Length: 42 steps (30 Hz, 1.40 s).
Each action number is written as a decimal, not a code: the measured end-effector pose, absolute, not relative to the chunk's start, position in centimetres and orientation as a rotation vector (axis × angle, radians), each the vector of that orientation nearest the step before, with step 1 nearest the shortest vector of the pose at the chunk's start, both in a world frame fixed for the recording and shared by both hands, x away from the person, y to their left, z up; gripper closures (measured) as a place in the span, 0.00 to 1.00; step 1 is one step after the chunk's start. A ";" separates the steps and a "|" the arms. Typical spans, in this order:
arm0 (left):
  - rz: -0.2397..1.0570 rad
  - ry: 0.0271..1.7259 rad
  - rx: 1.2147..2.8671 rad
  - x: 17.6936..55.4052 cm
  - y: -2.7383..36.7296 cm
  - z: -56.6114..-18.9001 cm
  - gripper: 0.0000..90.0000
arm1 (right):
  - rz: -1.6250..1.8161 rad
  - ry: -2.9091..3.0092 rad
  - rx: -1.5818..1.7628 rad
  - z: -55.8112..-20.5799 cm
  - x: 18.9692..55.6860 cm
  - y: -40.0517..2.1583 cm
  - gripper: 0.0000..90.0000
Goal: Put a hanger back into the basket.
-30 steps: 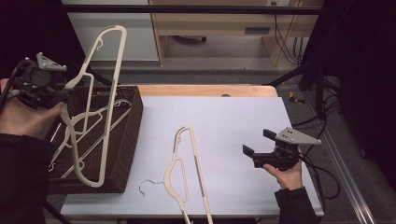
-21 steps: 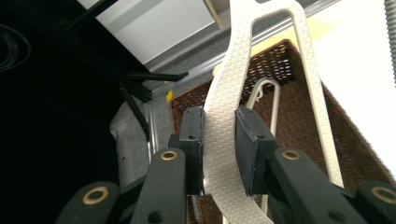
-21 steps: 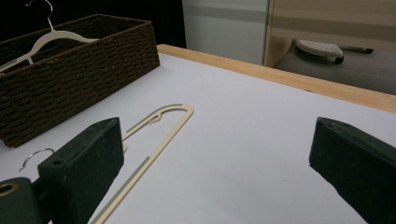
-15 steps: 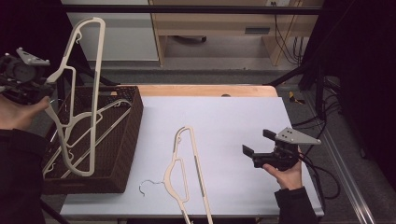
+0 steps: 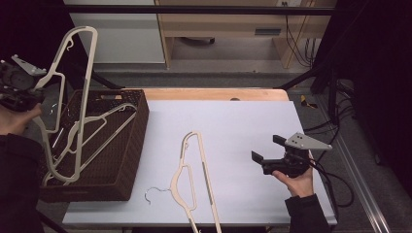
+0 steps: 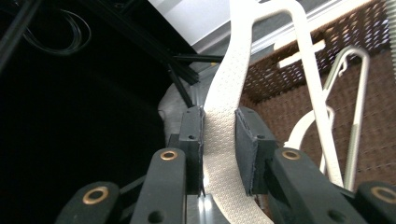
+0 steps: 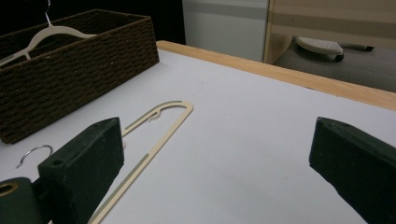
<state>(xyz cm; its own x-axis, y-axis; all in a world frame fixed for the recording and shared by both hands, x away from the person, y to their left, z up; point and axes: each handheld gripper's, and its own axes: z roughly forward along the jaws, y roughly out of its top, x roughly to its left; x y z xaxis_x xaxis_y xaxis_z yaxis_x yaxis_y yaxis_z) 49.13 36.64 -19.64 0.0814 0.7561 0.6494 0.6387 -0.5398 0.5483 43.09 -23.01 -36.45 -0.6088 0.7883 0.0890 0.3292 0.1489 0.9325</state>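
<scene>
The cream hanger (image 5: 73, 97) is hanging tilted at the left of the high view, its lower end sitting down inside the brown wicker basket (image 5: 128, 160) and its upper end rising well above the basket's rim toward the upper left of the frame. The left tool (image 5: 19, 90) is clenching it at the far left edge of that view. In the left gripper view the two black jaws are pressing from both sides on the hanger's textured cream band (image 6: 219, 135), which is running up the middle of the frame, with the basket's weave showing at the right. More cream hangers (image 5: 97, 131) are lying in the basket beneath it, one with a wire hook.

A second cream hanger (image 5: 192, 179) is lying flat on the white table (image 5: 243, 126), in the lower middle of the high view, its metal hook (image 5: 154, 191) pointing toward the basket. The right tool (image 5: 265, 158) is hovering over the table at the lower right of that frame, well apart from this hanger, with its jaws spread wide and nothing between them. In the right gripper view those jaws are standing at the lower left and lower right corners, and the flat hanger (image 7: 149, 135) is lying beyond the left one.
</scene>
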 end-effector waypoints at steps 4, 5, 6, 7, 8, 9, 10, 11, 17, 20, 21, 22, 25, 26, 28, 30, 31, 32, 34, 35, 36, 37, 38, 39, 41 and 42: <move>1.527 1.392 2.278 49.5 36.2 -20.6 0.81 | 1.459 2.009 1.068 -36.5 43.1 -23.0 0.04; 1.534 1.386 2.283 49.6 36.2 -20.8 0.81 | 1.459 2.008 1.069 -36.5 43.1 -23.0 0.04; 1.545 1.382 2.295 49.8 36.2 -21.0 0.81 | 1.459 2.009 1.069 -36.5 43.1 -23.0 0.04; 1.541 1.380 2.317 49.9 36.1 -21.2 0.81 | 1.460 2.009 1.070 -36.5 43.1 -23.0 0.04; 1.552 1.380 2.325 50.0 36.1 -21.4 0.81 | 1.460 2.009 1.069 -36.5 43.1 -23.0 0.04; 1.551 1.376 2.339 50.1 36.1 -21.7 0.81 | 1.459 2.010 1.070 -36.5 43.1 -23.0 0.04; 1.550 1.370 2.347 50.1 36.1 -21.9 0.81 | 1.459 2.010 1.069 -36.5 43.1 -23.0 0.04; 1.553 1.374 2.353 50.2 36.2 -22.1 0.81 | 1.459 2.010 1.069 -36.5 43.1 -23.0 0.04; 1.589 1.335 2.454 50.6 36.3 -24.2 0.81 | 1.456 2.015 1.069 -36.6 43.1 -22.9 0.04; 1.570 1.325 2.497 50.9 36.3 -25.2 0.81 | 1.455 2.014 1.069 -36.6 43.1 -22.9 0.04; 1.571 1.318 2.511 51.0 36.3 -25.6 0.81 | 1.455 2.014 1.069 -36.6 43.1 -22.8 0.04; 1.559 1.314 2.529 51.1 36.2 -26.0 0.81 | 1.456 2.016 1.070 -36.6 43.1 -22.8 0.04; 1.551 1.294 2.576 51.5 35.9 -26.9 0.81 | 1.456 2.016 1.071 -36.6 43.2 -22.8 0.04; 1.539 1.289 2.587 51.6 35.7 -27.2 0.81 | 1.453 2.017 1.070 -36.6 43.2 -22.8 0.04; 1.532 1.277 2.611 51.9 35.4 -27.9 0.81 | 1.454 2.017 1.069 -36.6 43.2 -22.8 0.04; 1.517 1.272 2.634 52.2 35.2 -28.7 0.81 | 1.455 2.016 1.068 -36.6 43.2 -22.8 0.04; 1.518 1.265 2.643 52.4 35.0 -29.1 0.81 | 1.458 2.014 1.070 -36.6 43.1 -22.9 0.04; 1.518 1.261 2.658 52.5 34.9 -29.5 0.81 | 1.455 2.014 1.067 -36.6 43.1 -22.9 0.04; 1.521 1.249 2.678 52.8 34.5 -30.1 0.81 | 1.456 2.015 1.064 -36.6 43.2 -23.0 0.04; 1.501 1.246 2.687 52.9 34.3 -30.3 0.81 | 1.455 2.015 1.067 -36.6 43.2 -23.0 0.04; 1.498 1.239 2.691 53.0 34.1 -30.5 0.81 | 1.457 2.012 1.070 -36.6 43.2 -23.0 0.04; 1.498 1.226 2.713 53.2 33.8 -30.9 0.81 | 1.457 2.013 1.071 -36.6 43.2 -23.0 0.04; 1.513 1.215 2.725 53.3 33.6 -31.2 0.81 | 1.457 2.011 1.070 -36.5 43.2 -23.0 0.04; 1.519 1.213 2.737 53.4 33.5 -31.4 0.81 | 1.459 2.011 1.071 -36.5 43.1 -23.0 0.04; 1.519 1.196 2.757 53.6 33.1 -31.8 0.81 | 1.459 2.010 1.072 -36.5 43.1 -23.0 0.04; 1.518 1.184 2.767 53.6 32.8 -31.9 0.81 | 1.461 2.009 1.071 -36.5 43.1 -23.0 0.04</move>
